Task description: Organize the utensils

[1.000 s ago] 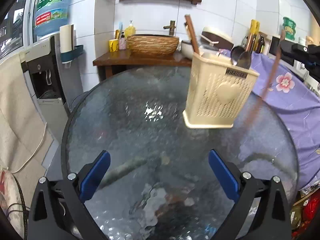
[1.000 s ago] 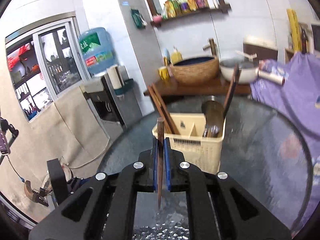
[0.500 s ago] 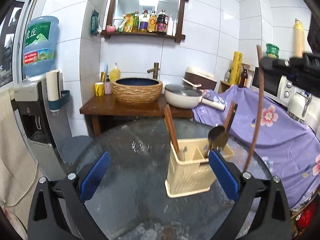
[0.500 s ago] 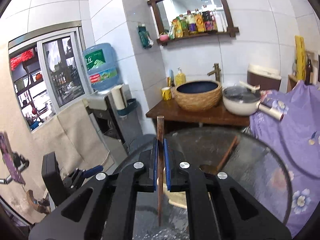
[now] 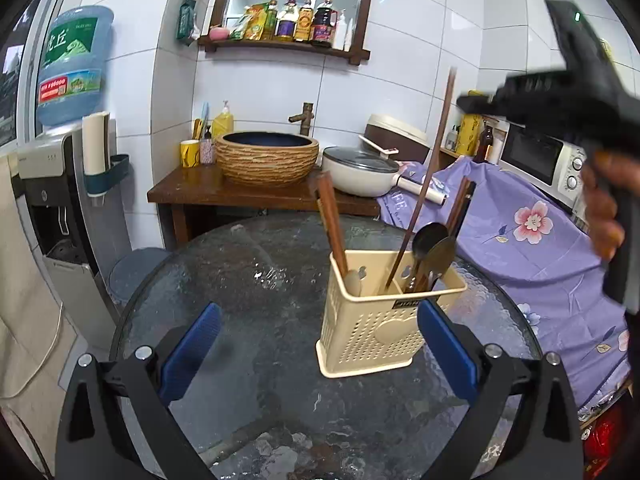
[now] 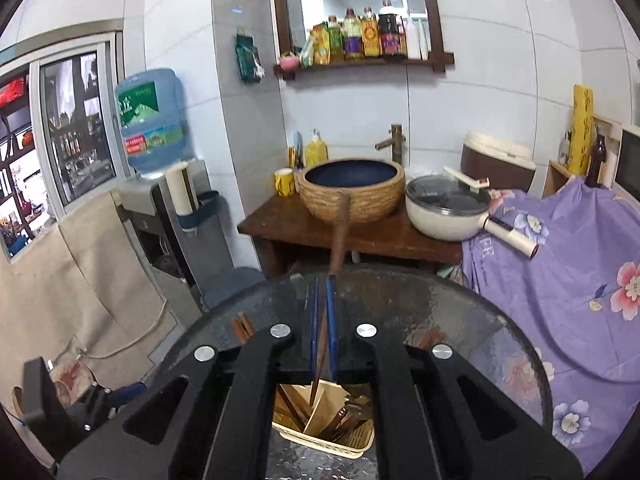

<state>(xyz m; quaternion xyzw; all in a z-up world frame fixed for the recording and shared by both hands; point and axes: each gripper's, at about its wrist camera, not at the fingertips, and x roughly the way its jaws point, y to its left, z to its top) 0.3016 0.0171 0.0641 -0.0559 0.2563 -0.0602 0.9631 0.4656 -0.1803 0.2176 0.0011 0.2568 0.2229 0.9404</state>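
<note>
A: Well, where does the chopstick [image 6: 320, 350] sit?

B: It is clamped between the blue pads of the right gripper [image 6: 321, 334], whose jaws are pressed nearly together on it. The stick runs steeply, its top end rising in front of the woven basin [image 6: 352, 194] and its lower tip reaching down into the cream utensil basket [image 5: 390, 312] below.

A: Which compartment?

B: From the left wrist view the tip goes in just left of the middle divider, so the left compartment, I think; the right wrist view is too cramped to confirm it.

A: What else is in the basket?

B: A pair of brown chopsticks [image 5: 332, 224] leans in the left compartment, and dark spoons [image 5: 434, 246] with brown handles stand in the right one. The basket stands upright on the round glass worktop [image 5: 248, 280].

A: And the left gripper [image 5: 320, 346]?

B: Its jaws stand wide apart with nothing between the blue pads, low over the near part of the worktop. The basket sits just beyond its right pad.

A: Anything of the person?

B: A hand [image 5: 604, 208] grips the black handle of the right gripper at the right edge of the left wrist view, above a purple floral cloth [image 5: 532, 240]
</note>
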